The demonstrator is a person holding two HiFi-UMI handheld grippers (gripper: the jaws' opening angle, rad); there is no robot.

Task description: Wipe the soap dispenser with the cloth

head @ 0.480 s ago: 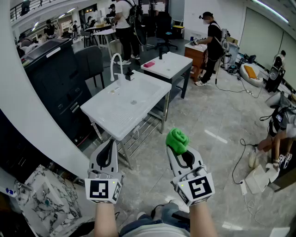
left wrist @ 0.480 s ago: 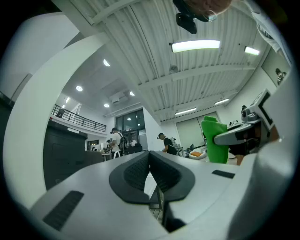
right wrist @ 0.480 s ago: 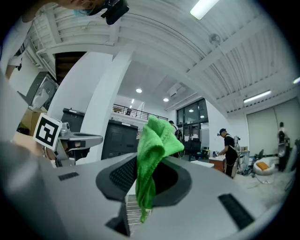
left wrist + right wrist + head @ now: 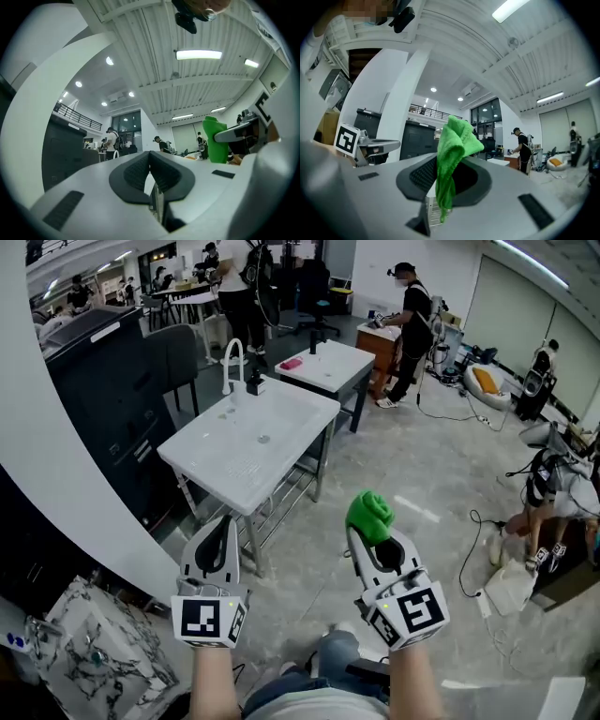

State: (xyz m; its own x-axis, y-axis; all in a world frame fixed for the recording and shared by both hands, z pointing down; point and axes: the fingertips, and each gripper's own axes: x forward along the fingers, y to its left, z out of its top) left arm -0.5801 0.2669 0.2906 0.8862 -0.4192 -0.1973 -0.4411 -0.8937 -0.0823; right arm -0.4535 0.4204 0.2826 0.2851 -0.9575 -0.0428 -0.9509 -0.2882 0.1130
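Note:
A small dark soap dispenser [image 4: 254, 382] stands at the back of a white sink table [image 4: 211, 476], beside the white faucet [image 4: 232, 360]. Both grippers hang well short of the table, over the floor. My right gripper [image 4: 367, 532] is shut on a bunched green cloth [image 4: 369, 515], which sticks up between the jaws in the right gripper view as the cloth [image 4: 456, 137] over the right gripper [image 4: 443, 171]. To the left, my left gripper [image 4: 223, 523] is shut with nothing in it; its pads meet in the left gripper view [image 4: 150, 158], where the cloth [image 4: 214, 140] shows at right.
A second white table [image 4: 339, 365] with a pink item [image 4: 290, 363] stands behind the sink. A dark cabinet [image 4: 98, 390] and a white pillar [image 4: 66, 484] are on the left. People work at the back; one crouches at right [image 4: 551, 491]. Cables [image 4: 473, 549] lie on the floor.
My right gripper with the cloth has shifted slightly right and up in the head view. The left gripper holds its place. The view has moved a little nearer the sink table.

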